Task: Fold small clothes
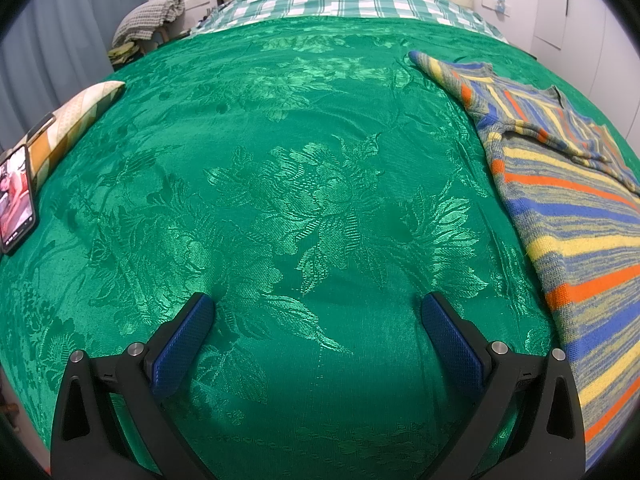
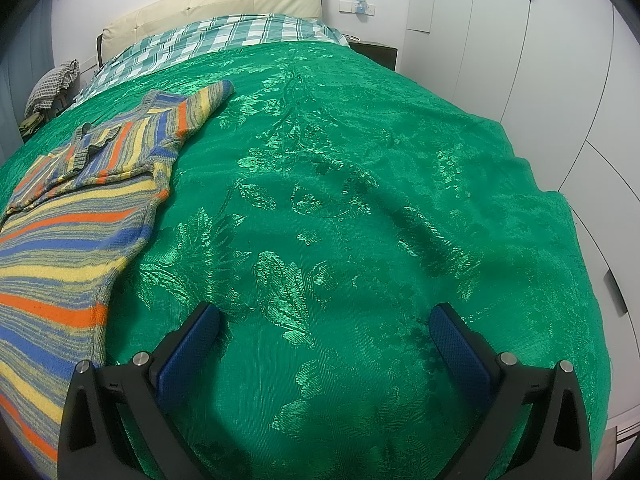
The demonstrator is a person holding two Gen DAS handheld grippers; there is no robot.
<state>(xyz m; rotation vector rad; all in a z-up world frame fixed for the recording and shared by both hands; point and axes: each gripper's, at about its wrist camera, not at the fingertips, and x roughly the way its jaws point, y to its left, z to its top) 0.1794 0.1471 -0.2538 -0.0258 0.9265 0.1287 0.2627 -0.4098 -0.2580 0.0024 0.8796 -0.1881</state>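
Note:
A small knitted sweater [image 1: 576, 216] with blue, yellow, orange and grey stripes lies flat on the green bedspread [image 1: 304, 184]. It is at the right in the left wrist view and at the left in the right wrist view [image 2: 76, 224]. One sleeve is folded across its chest; the other points toward the headboard. My left gripper [image 1: 318, 304] is open and empty over bare bedspread, left of the sweater. My right gripper [image 2: 324, 314] is open and empty over bare bedspread [image 2: 360, 200], right of the sweater.
A phone [image 1: 16, 200] with a lit screen and a patterned pillow [image 1: 72, 124] lie at the bed's left edge. A checked sheet [image 1: 340, 0] and a cream headboard [image 2: 208, 4] are at the far end. White wardrobe doors [image 2: 540, 60] stand right of the bed.

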